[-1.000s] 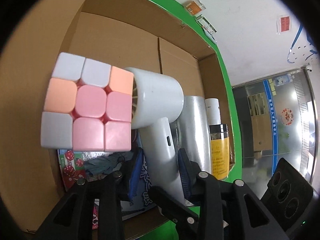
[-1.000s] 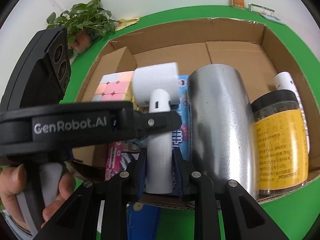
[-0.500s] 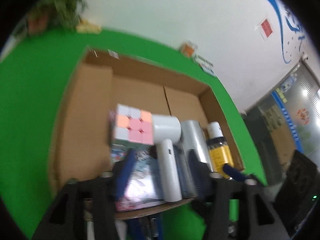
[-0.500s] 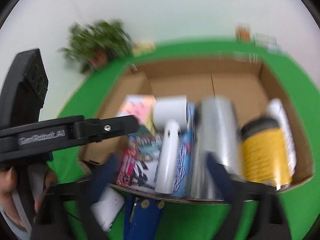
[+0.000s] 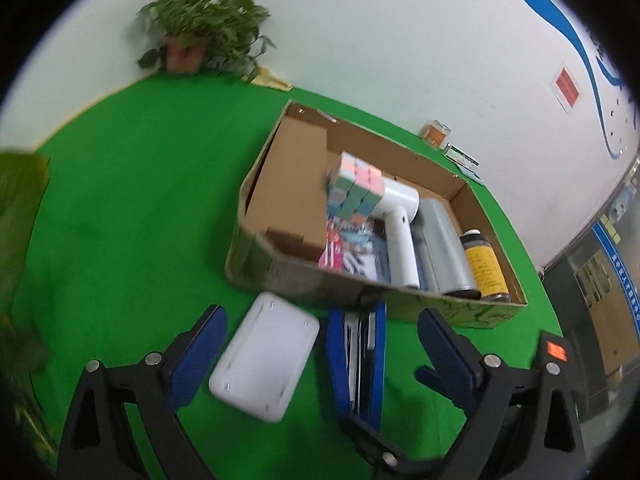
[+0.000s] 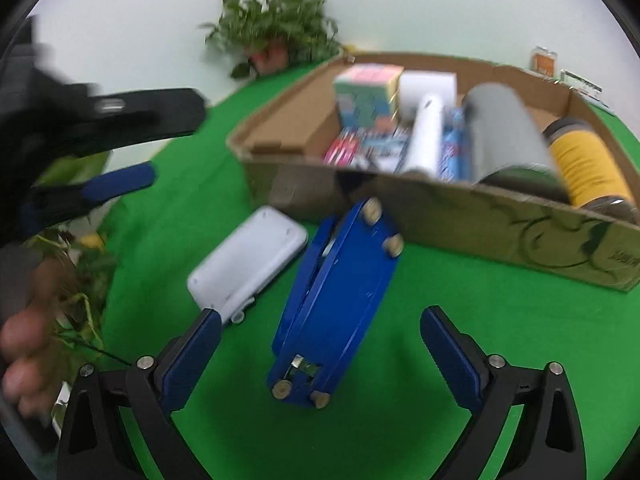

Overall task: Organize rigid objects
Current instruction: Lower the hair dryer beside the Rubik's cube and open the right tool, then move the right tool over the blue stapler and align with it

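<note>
A cardboard box [image 5: 280, 272] [image 6: 500, 216] on the green table holds a pastel puzzle cube [image 5: 354, 188] [image 6: 366, 92], a white hair dryer [image 5: 400, 224] [image 6: 426, 136], a silver cylinder [image 5: 444, 240] [image 6: 504, 132], a yellow-labelled jar [image 5: 486, 268] [image 6: 588, 164] and a printed packet [image 5: 352, 252]. In front of the box lie a white flat case [image 5: 264, 360] [image 6: 248, 260] and a blue tool [image 5: 358, 364] [image 6: 340, 304]. My left gripper [image 5: 320, 352] is open and empty above both. My right gripper [image 6: 320, 352] is open and empty, the blue tool between its fingers.
A potted plant [image 5: 200, 36] [image 6: 276, 36] stands at the wall behind the box. Small orange and white items [image 5: 436, 134] lie by the wall at the right. Leaves [image 5: 20, 240] are at the left edge. The left gripper [image 6: 92, 152] and a hand show in the right wrist view.
Both grippers have pulled back and up out of the box and opened wide. The right one let go of the hair dryer, which lies in the box.
</note>
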`<state>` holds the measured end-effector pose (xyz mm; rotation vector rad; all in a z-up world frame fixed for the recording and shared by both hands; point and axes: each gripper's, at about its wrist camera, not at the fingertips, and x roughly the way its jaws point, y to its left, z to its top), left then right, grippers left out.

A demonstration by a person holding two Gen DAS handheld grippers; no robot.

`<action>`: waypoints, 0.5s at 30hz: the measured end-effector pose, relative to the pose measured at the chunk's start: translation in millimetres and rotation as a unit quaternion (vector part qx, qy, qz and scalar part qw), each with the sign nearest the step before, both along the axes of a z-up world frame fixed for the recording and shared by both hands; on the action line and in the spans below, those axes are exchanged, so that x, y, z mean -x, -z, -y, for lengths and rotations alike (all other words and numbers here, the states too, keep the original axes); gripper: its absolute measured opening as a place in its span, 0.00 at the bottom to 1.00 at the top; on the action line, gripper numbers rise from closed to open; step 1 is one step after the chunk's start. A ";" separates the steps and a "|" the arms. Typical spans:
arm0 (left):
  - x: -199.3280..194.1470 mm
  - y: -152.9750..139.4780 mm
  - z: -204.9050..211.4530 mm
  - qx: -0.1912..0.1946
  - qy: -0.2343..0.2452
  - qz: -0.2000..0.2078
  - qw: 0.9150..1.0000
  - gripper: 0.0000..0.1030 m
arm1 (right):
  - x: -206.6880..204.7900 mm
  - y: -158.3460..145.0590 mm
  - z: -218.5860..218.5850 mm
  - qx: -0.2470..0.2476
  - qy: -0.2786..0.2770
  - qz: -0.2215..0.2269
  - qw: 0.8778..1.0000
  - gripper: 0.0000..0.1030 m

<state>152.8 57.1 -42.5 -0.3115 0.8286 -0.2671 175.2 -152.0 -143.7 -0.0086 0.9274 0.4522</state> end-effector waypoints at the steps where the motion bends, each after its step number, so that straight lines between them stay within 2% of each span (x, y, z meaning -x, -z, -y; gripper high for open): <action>1: 3.7 2.8 0.4 0.000 0.000 -0.004 1.000 0.93 | -2.3 7.2 -4.5 0.005 -0.001 -0.007 1.000 0.91; 3: 10.7 7.0 -1.2 -0.002 0.000 -0.011 1.000 0.93 | -4.7 19.3 -8.5 0.016 0.002 -0.011 1.000 0.86; 5: 16.0 10.3 -2.6 -0.005 0.000 -0.015 1.000 0.93 | -6.1 32.8 -14.0 0.037 0.005 -0.018 0.999 0.73; 6: 17.3 12.0 -3.7 -0.004 -0.001 -0.016 1.000 0.93 | -0.6 34.4 -17.4 0.050 0.006 0.009 0.999 0.69; 7: 19.4 12.9 -3.7 -0.003 0.000 -0.018 1.000 0.93 | 1.5 36.6 -18.0 0.055 0.006 0.013 0.998 0.60; 8: 21.3 12.9 -2.0 0.000 0.003 -0.019 1.000 0.93 | 3.8 37.2 -15.8 0.052 0.008 0.016 0.998 0.55; 10: 26.6 14.2 0.0 0.004 0.009 -0.021 1.000 0.93 | 9.7 37.0 -2.4 0.022 0.018 0.005 1.000 0.49; 11: 28.6 14.5 1.4 0.007 0.011 -0.022 1.000 0.93 | 11.9 35.8 2.3 0.005 0.015 0.001 1.000 0.37; 13: 31.4 15.5 6.6 0.014 0.022 -0.023 0.999 0.93 | 22.5 36.0 21.4 -0.014 0.025 -0.012 1.000 0.35; 15: 36.1 16.7 13.4 0.023 0.034 -0.025 0.999 0.93 | 34.8 38.7 47.9 -0.058 0.035 -0.030 0.997 0.35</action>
